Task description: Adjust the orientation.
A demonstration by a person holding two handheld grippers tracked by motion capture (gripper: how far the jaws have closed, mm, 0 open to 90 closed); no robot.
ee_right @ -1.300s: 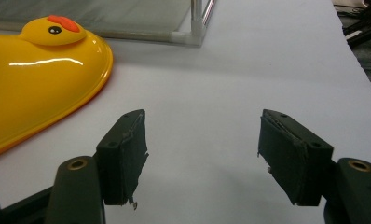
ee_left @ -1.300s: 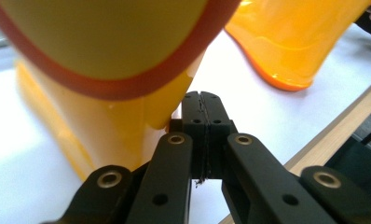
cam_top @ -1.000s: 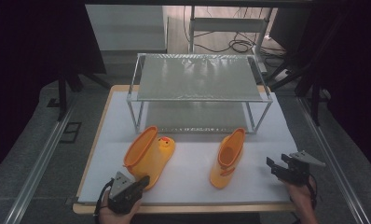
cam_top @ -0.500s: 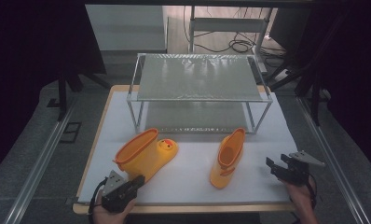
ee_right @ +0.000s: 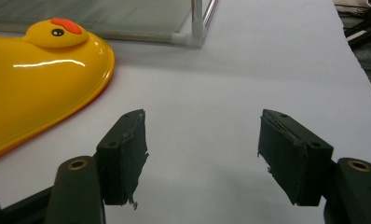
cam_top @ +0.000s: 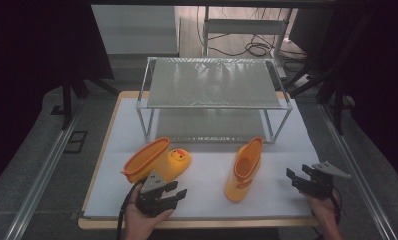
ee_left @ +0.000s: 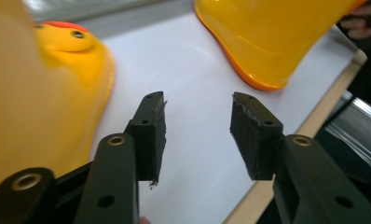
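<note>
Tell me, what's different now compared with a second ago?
The left gripper has drawn back from the lying boot toward the table's near edge, then turned rightward, jaws open and empty. That boot, the upright boot, the shelf rack and the right gripper stayed put.

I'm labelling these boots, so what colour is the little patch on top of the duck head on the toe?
Orange-red, on the yellow duck head; it shows best in the right gripper view.

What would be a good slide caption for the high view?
Two open handheld grippers flank two yellow duck boots before a wire shelf.
</note>
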